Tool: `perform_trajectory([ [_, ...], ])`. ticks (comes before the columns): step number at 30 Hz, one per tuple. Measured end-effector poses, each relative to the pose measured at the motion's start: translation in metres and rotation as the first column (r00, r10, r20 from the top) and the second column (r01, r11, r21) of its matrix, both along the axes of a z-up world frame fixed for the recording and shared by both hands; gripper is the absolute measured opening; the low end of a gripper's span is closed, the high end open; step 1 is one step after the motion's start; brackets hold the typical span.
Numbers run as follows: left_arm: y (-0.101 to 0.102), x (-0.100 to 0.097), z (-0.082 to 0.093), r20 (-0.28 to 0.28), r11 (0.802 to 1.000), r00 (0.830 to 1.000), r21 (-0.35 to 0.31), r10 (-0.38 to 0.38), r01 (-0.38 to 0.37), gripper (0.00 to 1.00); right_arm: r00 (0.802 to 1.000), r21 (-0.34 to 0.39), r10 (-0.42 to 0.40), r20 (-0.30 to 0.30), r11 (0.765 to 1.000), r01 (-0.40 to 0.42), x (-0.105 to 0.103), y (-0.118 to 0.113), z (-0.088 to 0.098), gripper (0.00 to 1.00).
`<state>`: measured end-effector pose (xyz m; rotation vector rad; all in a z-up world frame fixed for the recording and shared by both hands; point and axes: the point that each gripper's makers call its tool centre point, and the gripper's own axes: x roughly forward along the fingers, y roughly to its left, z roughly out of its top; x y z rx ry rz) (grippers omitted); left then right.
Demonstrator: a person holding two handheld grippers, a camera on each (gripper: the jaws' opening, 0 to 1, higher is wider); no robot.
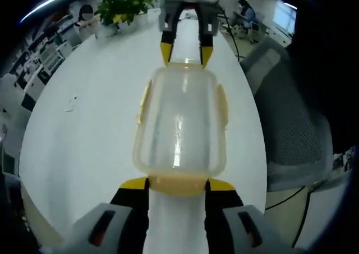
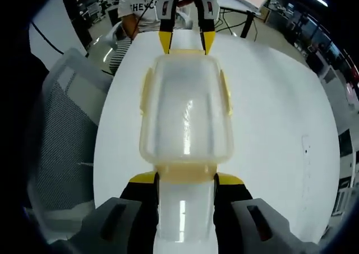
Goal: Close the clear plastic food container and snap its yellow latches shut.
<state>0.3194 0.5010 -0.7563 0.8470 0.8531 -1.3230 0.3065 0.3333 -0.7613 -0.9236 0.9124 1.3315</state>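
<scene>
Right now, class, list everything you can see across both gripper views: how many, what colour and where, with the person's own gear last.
Food container: one, clear with pale yellow latches on its four sides, lid on, on the table between the two grippers.
Table: one, white, under the container.
Potted plant: one, green, far end of the table in the left gripper view.
Mesh chair: one, grey, beside the table.
Seated person: one, white shirt, beyond the table in the right gripper view.
Left gripper: one, grey with yellow-tipped jaws, open, straddling the container's near end latch.
Right gripper: one, same colours, open, straddling the opposite end latch.
</scene>
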Motion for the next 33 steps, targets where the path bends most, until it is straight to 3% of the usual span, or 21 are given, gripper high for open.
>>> perform_trajectory([
  [18,-0.078,-0.001,-0.006,-0.019,0.999,1.000,-0.048,-0.009,0.008,0.33,1.000,-0.023,-0.015,-0.012,1.000,0.015,-0.006,-0.080,-0.001,0.34],
  [33,-0.130,0.001,-0.009,-0.031,0.998,0.999,-0.048,-0.029,0.027,0.33,0.999,-0.022,-0.048,-0.020,0.999,0.048,-0.006,-0.132,-0.005,0.34],
])
